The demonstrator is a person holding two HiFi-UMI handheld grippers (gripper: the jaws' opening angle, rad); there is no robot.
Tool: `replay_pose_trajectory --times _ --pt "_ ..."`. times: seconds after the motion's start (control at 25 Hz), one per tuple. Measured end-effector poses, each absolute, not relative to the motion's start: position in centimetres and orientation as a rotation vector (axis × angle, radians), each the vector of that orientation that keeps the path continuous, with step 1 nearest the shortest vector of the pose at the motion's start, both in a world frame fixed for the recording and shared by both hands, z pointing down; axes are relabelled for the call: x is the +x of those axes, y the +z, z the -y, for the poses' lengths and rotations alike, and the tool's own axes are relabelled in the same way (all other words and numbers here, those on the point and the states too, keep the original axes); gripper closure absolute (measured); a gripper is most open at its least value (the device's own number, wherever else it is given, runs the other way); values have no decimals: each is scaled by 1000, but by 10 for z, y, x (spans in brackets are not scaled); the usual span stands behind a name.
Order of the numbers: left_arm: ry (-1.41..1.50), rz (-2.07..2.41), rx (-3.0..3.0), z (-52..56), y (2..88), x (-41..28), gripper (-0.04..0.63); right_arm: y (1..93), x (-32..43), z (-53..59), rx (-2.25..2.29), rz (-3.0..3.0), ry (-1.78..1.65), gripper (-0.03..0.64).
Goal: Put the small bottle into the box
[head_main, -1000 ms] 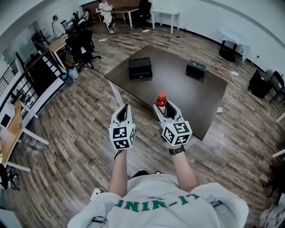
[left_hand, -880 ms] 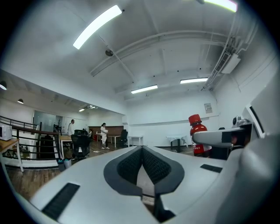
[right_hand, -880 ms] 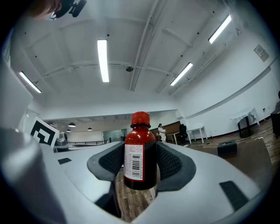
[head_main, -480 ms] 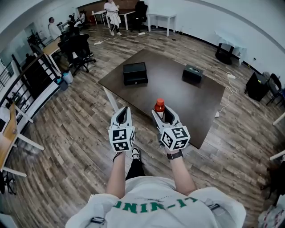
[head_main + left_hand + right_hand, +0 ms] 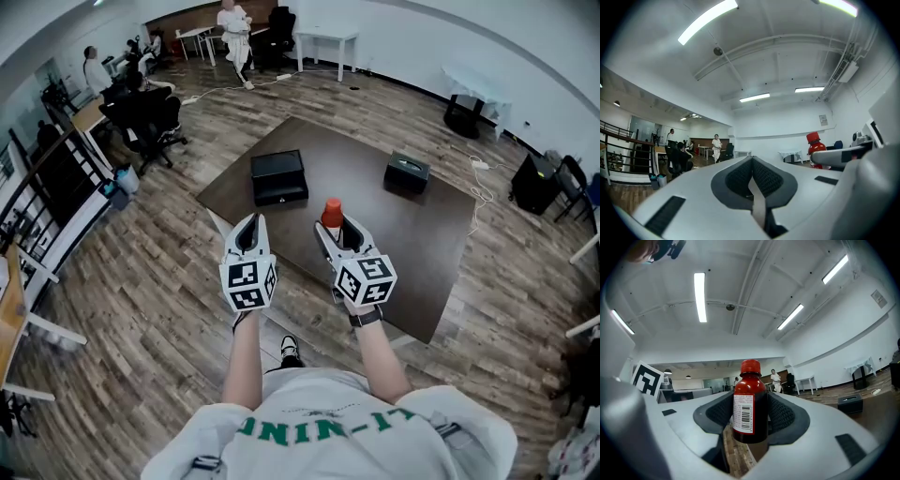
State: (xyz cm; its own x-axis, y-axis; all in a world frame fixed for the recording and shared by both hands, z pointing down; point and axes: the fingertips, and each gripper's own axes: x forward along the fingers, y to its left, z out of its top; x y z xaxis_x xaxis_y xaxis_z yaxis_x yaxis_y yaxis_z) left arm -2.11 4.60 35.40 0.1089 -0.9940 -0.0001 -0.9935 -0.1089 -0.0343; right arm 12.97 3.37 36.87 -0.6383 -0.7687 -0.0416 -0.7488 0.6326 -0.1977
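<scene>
A small dark-red bottle [image 5: 331, 215] with a red cap stands upright between the pads of my right gripper [image 5: 337, 231], which is shut on it; the right gripper view shows its barcode label [image 5: 751, 404] facing the camera. It hangs in the air above the near edge of the dark table [image 5: 384, 220]. The black box [image 5: 278, 177] sits closed on the table's far left part, ahead and left of the bottle. My left gripper [image 5: 249, 232] is shut and empty, beside the right one; its pads [image 5: 740, 176] meet in its own view, where the bottle [image 5: 816, 148] shows at the right.
A second, smaller black box [image 5: 407, 172] lies at the table's far right. Wooden floor surrounds the table. Office chairs [image 5: 141, 117], desks and people stand at the back left. A small white table [image 5: 323, 37] and a dark stand [image 5: 462, 112] are further back.
The person has stepped closer to the table, so the black box and table edge lie nearer to both grippers. The right gripper's hold on the bottle is unchanged.
</scene>
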Motion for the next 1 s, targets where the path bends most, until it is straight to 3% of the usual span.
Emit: replay_pose_trajectory --times 0.52,1.0 --pt "-18 -2029 -2392 110 358 -105 583 374 36 119 -1333 -2733 -260 385" --pt "-36 -2144 -2448 212 420 -175 583 426 -42 225 -1344 -2849 -355 385"
